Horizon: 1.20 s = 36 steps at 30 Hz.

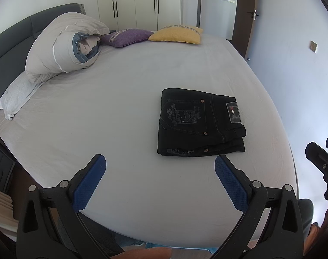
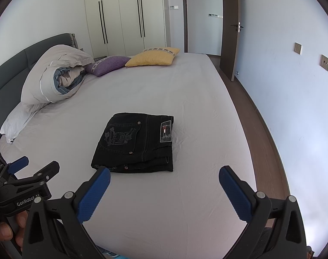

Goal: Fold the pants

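Black jeans (image 1: 200, 123) lie folded in a compact stack on the bed (image 1: 120, 108); left gripper (image 1: 160, 183) and right gripper (image 2: 165, 192) hover nearby, fingers spread wide, holding nothing.

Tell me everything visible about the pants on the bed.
The pants are dark, nearly black denim, folded into a compact, roughly rectangular stack of several layers. The top face shows a back pocket with pale embroidered lettering, light contrast stitching, small copper rivets and a patch with a red, white and dark flag at the waistband. They lie flat on the pale sheet of the bed, near its foot-side edge. Nothing else touches them; both hand-held grippers are open and clear of them.
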### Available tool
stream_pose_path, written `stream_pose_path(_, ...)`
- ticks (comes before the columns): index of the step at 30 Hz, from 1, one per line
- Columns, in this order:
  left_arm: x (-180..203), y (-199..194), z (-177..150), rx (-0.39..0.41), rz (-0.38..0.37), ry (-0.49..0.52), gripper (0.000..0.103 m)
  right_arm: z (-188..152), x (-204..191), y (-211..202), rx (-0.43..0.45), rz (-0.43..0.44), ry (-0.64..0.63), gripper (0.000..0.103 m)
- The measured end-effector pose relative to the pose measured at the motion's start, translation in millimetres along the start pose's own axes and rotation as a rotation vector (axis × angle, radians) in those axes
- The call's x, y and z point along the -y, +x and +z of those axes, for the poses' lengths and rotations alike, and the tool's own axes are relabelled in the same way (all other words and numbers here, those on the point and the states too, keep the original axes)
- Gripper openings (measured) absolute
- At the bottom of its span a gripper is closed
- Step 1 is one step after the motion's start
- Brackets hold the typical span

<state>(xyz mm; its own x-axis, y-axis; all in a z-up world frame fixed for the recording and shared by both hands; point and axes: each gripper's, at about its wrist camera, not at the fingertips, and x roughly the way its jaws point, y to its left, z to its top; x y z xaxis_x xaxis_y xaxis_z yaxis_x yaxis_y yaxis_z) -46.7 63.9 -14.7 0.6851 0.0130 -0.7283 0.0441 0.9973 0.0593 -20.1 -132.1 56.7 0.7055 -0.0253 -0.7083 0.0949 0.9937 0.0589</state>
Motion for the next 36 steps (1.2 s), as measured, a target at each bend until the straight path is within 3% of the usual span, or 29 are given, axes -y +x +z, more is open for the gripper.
stream_pose_path(36, 0.0, 1.3, -10.9, -0.013, -0.005, 0.005, 0.103, -12.2, 0.6, 5.3, -0.007, 0.006, -0.006, 0.103)
